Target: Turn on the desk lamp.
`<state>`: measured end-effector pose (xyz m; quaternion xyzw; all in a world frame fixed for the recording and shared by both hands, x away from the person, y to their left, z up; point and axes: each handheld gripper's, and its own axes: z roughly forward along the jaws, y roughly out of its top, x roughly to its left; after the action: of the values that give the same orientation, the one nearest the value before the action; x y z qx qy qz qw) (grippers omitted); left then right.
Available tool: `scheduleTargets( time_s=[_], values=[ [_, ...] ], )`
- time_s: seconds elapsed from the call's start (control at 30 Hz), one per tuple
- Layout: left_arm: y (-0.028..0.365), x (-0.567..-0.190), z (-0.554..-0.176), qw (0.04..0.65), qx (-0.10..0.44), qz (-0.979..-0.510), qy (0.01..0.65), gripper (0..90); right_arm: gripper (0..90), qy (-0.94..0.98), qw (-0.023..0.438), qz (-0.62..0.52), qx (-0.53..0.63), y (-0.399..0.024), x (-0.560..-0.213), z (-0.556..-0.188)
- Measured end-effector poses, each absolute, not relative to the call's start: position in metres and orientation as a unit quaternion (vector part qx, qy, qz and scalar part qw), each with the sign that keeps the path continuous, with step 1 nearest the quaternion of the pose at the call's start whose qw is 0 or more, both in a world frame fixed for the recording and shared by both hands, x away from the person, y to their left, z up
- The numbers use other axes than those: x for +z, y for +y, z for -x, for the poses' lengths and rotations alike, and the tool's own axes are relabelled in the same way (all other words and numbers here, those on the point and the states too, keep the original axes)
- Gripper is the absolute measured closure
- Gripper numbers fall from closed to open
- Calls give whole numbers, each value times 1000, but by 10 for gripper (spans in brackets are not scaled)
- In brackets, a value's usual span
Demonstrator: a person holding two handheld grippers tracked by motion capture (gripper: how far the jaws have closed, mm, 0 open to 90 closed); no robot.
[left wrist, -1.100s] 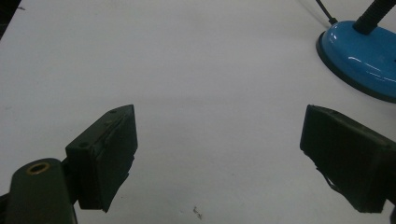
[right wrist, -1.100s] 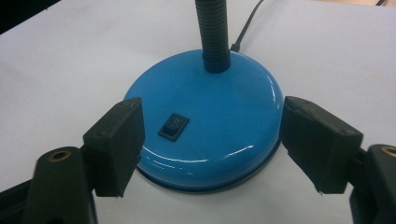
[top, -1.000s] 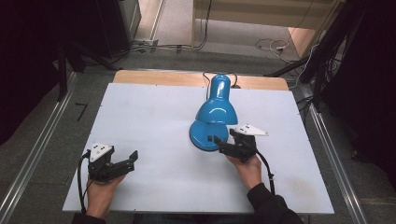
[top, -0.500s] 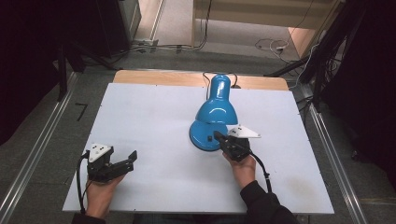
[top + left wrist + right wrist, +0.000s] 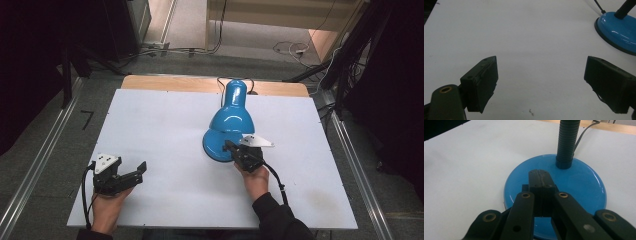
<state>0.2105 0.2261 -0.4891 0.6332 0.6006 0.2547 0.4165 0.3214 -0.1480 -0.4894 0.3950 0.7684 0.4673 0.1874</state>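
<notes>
A blue desk lamp stands mid-table, its round base near the centre and its shade leaning toward the far edge. My right gripper is shut, jaws pressed flat together with nothing between them, its tip over the near side of the base. In the right gripper view the closed tip sits just short of the dark ribbed neck. My left gripper rests open near the table's front left; its view shows the lamp base far off at upper right.
The white tabletop has a wooden strip along its far edge, where the lamp's cord runs off. Metal rails flank the table. Loose cables lie on the floor beyond.
My right gripper has moved left and forward onto the lamp base. The left gripper has stayed put.
</notes>
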Motion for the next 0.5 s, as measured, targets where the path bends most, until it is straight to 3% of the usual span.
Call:
scheduleTargets(
  time_s=[0.5],
  values=[
    [226,-489,-210,417,254,-634,600,125,874,779,169,-406,447,-145,-499,-328]
  ],
)
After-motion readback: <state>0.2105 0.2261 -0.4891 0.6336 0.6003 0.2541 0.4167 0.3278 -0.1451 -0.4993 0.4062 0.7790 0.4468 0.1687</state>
